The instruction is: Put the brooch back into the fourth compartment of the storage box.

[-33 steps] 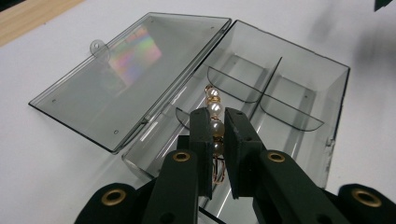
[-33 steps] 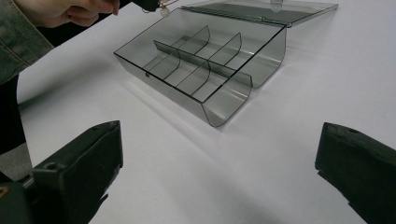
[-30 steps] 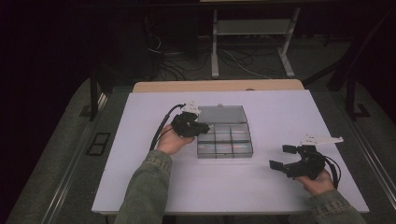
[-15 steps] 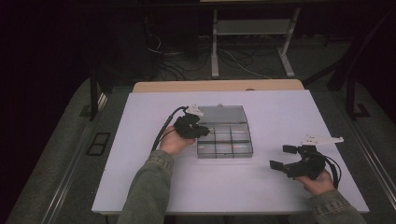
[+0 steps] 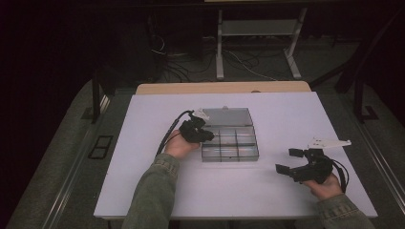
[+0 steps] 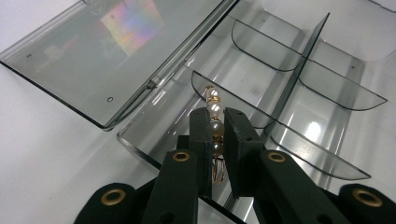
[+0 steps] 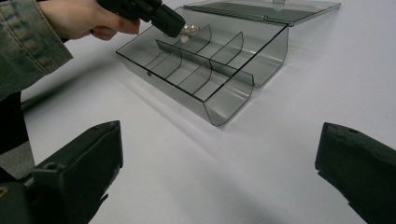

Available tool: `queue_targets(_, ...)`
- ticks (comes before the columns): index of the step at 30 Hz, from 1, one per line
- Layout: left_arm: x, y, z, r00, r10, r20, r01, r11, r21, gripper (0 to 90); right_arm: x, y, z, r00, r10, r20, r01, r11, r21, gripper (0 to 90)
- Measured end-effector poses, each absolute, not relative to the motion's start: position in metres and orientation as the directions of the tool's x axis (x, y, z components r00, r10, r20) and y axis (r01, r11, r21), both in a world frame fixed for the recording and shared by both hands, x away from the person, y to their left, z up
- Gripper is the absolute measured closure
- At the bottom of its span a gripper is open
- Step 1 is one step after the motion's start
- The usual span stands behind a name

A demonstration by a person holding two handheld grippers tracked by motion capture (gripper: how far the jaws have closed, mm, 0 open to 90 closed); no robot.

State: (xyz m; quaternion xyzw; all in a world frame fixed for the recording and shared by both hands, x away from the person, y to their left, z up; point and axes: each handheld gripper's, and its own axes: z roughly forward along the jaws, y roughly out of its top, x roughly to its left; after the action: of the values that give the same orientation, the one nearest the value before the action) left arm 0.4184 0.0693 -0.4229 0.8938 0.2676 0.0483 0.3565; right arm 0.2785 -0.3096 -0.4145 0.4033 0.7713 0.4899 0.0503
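The left gripper (image 6: 215,135) has its two black jaws pressed together on a short pearl-and-gold-wire piece of jewellery (image 6: 214,122), which stands between the pads with its top pearls poking above them. It is held over the near left corner compartment of a clear smoky plastic organiser box (image 5: 239,143), just inside the box's front wall. The box is split by dividers into several small compartments, and its lid (image 5: 224,116) lies folded open flat on the table behind it. The right gripper (image 5: 290,161) rests well apart from the box, near the right side of the white table (image 5: 143,191), its jaws spread wide with nothing between them, pointing toward the box.
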Motion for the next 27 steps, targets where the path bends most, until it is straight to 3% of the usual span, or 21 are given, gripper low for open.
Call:
queue_targets(16,0.417,0.067,-0.422,0.846,0.515,-0.135,0.463,-0.584,0.667,74.6,0.278,-0.309,-0.414,-0.670,0.671,0.316,0.570,0.193,0.798,0.7)
queue_targets(27,0.411,0.067,-0.411,0.851,0.500,-0.163,0.455,-0.546,0.704,60.6,0.281,-0.308,-0.412,-0.663,0.671,0.331,0.585,0.189,0.788,0.7)
